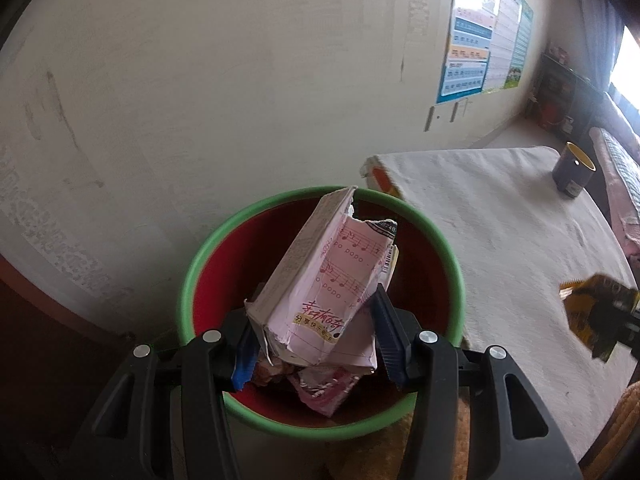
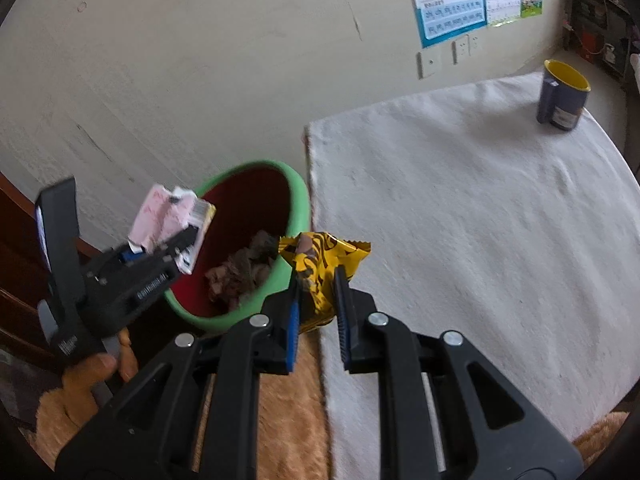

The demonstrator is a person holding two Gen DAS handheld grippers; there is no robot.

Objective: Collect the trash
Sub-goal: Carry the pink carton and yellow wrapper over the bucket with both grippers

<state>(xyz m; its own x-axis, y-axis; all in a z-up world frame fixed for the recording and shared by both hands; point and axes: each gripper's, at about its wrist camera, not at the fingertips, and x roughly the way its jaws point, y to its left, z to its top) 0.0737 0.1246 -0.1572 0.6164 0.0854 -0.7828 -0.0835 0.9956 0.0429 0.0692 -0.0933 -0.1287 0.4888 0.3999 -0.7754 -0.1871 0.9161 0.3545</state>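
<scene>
Black gripper frames fill the near edge of both views. Beyond them, the biggest thing is the white cloth-covered table [image 2: 480, 220] on the right, with a dark mug with yellow inside [image 2: 562, 96] at its far corner. Left of the table stands the bin [image 1: 188, 280], red inside with a green rim, and some crumpled trash lies already at its bottom.

The left gripper [image 1: 316, 336] pinches a torn pink carton [image 1: 320, 280] between its blue pads and holds it directly above the bin opening. The right gripper [image 2: 318, 308] is pressed on a yellow snack wrapper [image 2: 320, 268], which hangs over the near right rim of the bin, close to the table edge.

To do this step well, I think the left jaws should open only while the carton is well inside the rim, because it is long and tilted and may catch the edge. The wrapper should go more to the left, over the red inside, before release, since it is light.
</scene>
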